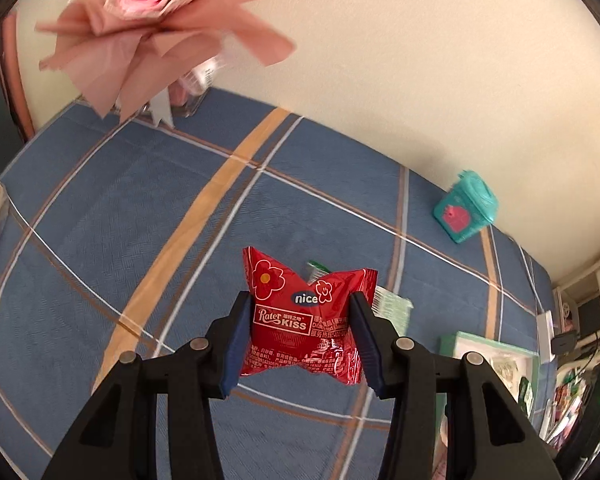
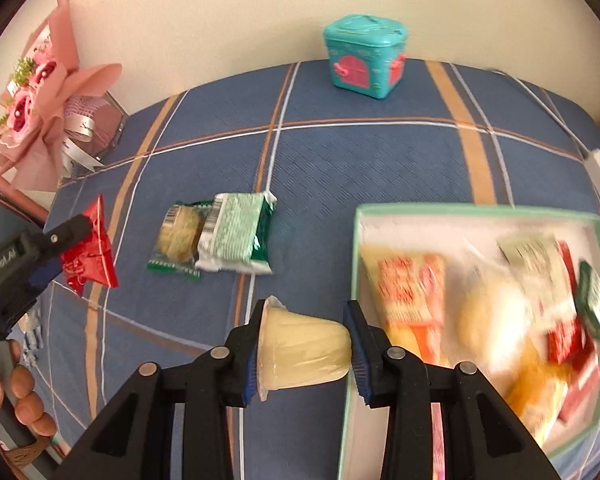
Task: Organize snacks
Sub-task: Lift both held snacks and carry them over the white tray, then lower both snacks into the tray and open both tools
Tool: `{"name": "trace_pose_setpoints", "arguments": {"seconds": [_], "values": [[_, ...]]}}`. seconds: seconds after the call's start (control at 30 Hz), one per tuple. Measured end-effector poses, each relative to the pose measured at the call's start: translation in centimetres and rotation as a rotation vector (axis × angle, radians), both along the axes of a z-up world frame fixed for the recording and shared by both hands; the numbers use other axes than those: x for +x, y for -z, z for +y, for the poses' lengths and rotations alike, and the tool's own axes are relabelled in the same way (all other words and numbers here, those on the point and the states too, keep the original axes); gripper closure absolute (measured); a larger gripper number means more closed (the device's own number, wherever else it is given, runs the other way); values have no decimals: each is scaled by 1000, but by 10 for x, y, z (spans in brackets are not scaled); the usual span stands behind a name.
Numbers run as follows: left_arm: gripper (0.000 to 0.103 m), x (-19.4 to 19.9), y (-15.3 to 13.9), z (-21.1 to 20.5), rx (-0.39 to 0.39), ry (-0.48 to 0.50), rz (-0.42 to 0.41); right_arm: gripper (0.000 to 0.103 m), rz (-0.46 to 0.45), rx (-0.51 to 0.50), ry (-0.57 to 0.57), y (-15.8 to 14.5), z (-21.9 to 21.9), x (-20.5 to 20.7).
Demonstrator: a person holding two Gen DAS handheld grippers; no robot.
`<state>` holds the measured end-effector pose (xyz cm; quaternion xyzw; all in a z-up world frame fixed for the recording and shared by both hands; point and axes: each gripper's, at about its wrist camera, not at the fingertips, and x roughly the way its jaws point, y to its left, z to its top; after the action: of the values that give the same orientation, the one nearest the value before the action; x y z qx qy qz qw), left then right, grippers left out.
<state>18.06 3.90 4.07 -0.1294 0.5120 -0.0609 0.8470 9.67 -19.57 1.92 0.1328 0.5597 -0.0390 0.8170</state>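
Observation:
My left gripper (image 1: 300, 336) is shut on a red snack packet (image 1: 304, 320) and holds it above the blue plaid cloth (image 1: 140, 220). From the right wrist view the same left gripper (image 2: 56, 252) and red packet (image 2: 90, 250) show at the left edge. My right gripper (image 2: 304, 344) is shut on a pale yellow jelly cup (image 2: 304, 346), lying sideways between the pads, just left of the green-rimmed box (image 2: 354, 248). That box holds several snack packs, blurred. A green cookie packet (image 2: 180, 240) and a pale green wrapped pack (image 2: 236, 236) lie on the cloth.
A teal lidded toy box (image 2: 366, 58) stands at the back by the wall. A pink paper bouquet (image 2: 40, 112) stands at the back left. A person's hand (image 2: 12, 396) grips the left tool's handle. Cluttered shelves (image 1: 580, 360) lie beyond the right table edge.

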Motion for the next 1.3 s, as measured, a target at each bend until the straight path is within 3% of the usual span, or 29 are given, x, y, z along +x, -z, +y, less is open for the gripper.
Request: {"name": "trace_pose_setpoints", "arguments": {"seconds": [0.2, 0.4, 0.7, 0.8, 0.97, 1.3], "values": [[53, -24, -19, -38, 5, 67, -36, 64, -43, -2, 94, -18, -26, -25], [53, -47, -24, -87, -72, 189, -29, 64, -87, 3, 245, -38, -85, -49], [53, -75, -19, -180, -47, 400, -22, 64, -121, 38, 435, -40, -171, -74], [53, -81, -16, -203, -20, 438, -24, 63, -112, 36, 466, -35, -188, -76], [53, -90, -8, -235, -41, 491, -7, 63, -92, 59, 484, -17, -202, -71], [53, -94, 6, -252, -3, 517, 42, 63, -24, 67, 470, 7, -202, -64]]}}
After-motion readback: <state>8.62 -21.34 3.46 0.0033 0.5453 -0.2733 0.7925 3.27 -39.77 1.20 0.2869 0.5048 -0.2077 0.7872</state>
